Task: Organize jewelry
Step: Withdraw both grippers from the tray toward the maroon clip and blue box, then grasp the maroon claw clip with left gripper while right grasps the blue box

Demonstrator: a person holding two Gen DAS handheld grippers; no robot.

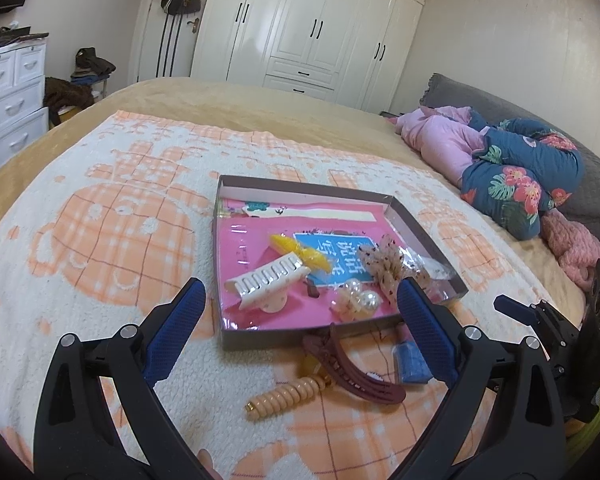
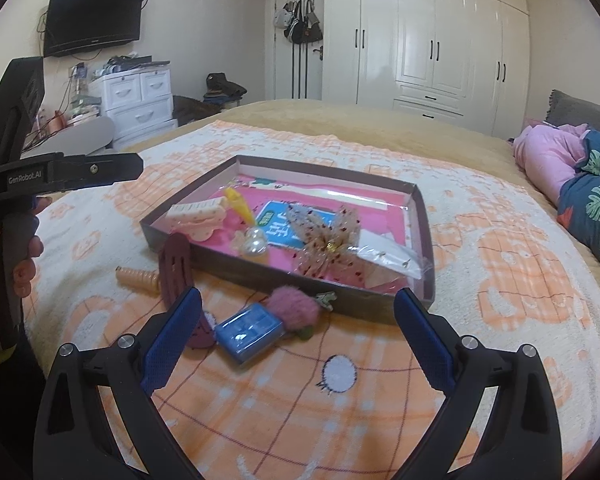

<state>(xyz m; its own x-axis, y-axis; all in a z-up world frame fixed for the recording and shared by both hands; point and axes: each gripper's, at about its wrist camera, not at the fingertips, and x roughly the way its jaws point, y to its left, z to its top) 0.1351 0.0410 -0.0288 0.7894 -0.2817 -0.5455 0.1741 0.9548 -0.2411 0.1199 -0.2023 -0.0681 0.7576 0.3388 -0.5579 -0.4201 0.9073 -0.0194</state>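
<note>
Just ahead, blue box, between right gripper fingers

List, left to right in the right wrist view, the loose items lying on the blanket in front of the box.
Beige spiral hair tie → maroon hair clip → blue case → pink fuzzy hair clip.

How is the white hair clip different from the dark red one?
The white hair clip lies inside the box; the dark red hair clip lies outside on the blanket. The white one is chunky with broad teeth; the dark red one is long, slim and curved. Both are toothed plastic clips.
</note>
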